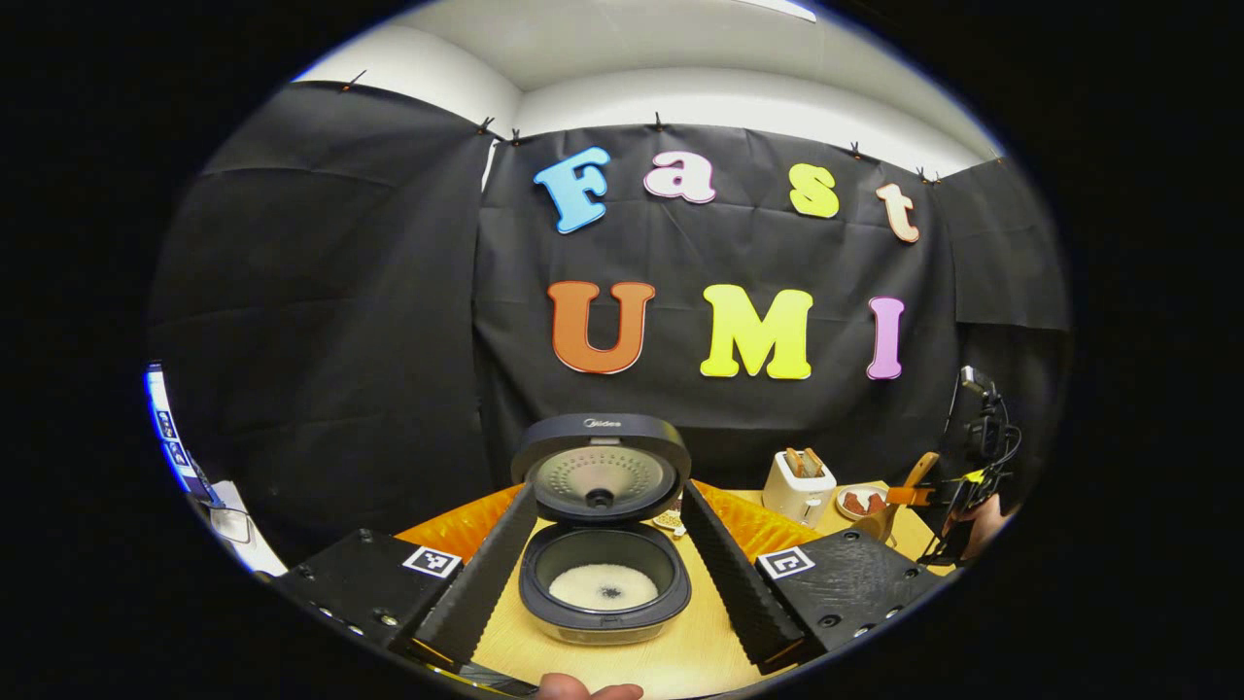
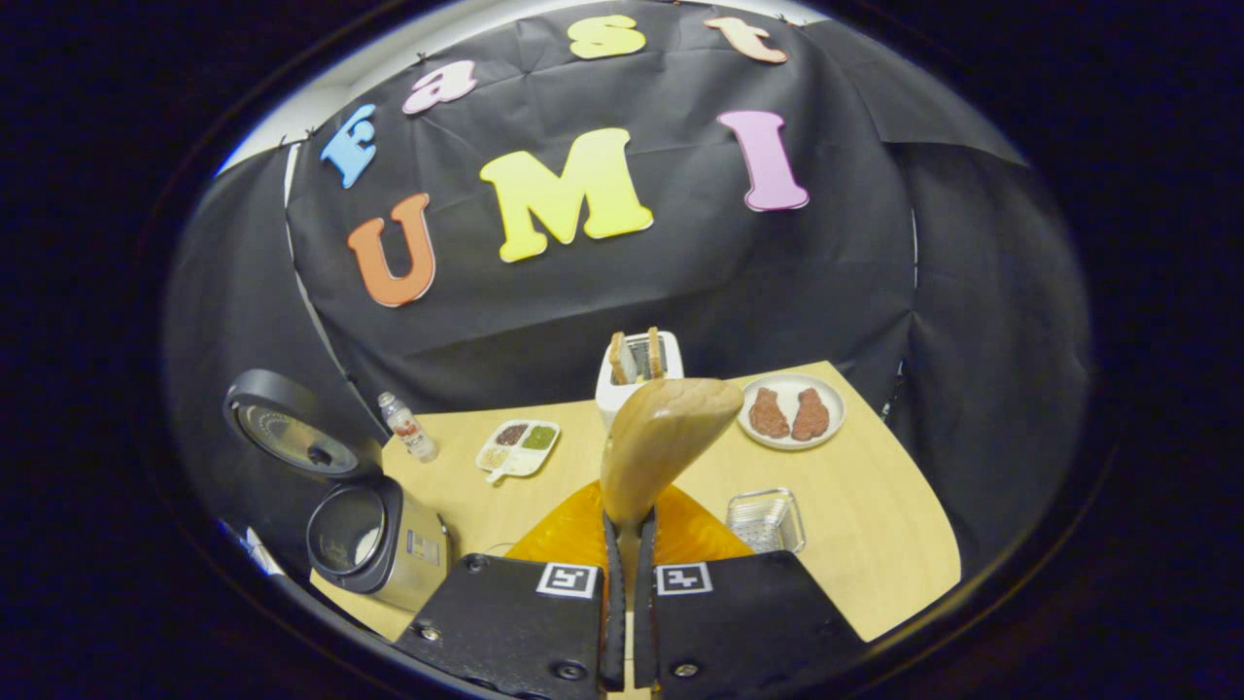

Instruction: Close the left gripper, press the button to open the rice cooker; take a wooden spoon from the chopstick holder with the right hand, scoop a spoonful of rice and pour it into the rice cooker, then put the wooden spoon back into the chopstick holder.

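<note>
**Rice cooker open, spoon in your right gripper**

Rice cooker [image 1: 604,583], a dark round pot with its lid [image 1: 601,469] standing upright, sits on the pale wooden table [image 1: 680,661] between your left gripper's [image 1: 604,574] widely spread fingers, which touch nothing. White rice [image 1: 603,586] lies in the pot. Your right gripper [image 2: 628,544] pinches the handle of the light wooden spoon [image 2: 661,442], fingers nearly together, bowl raised over the orange mat [image 2: 564,535].
</note>
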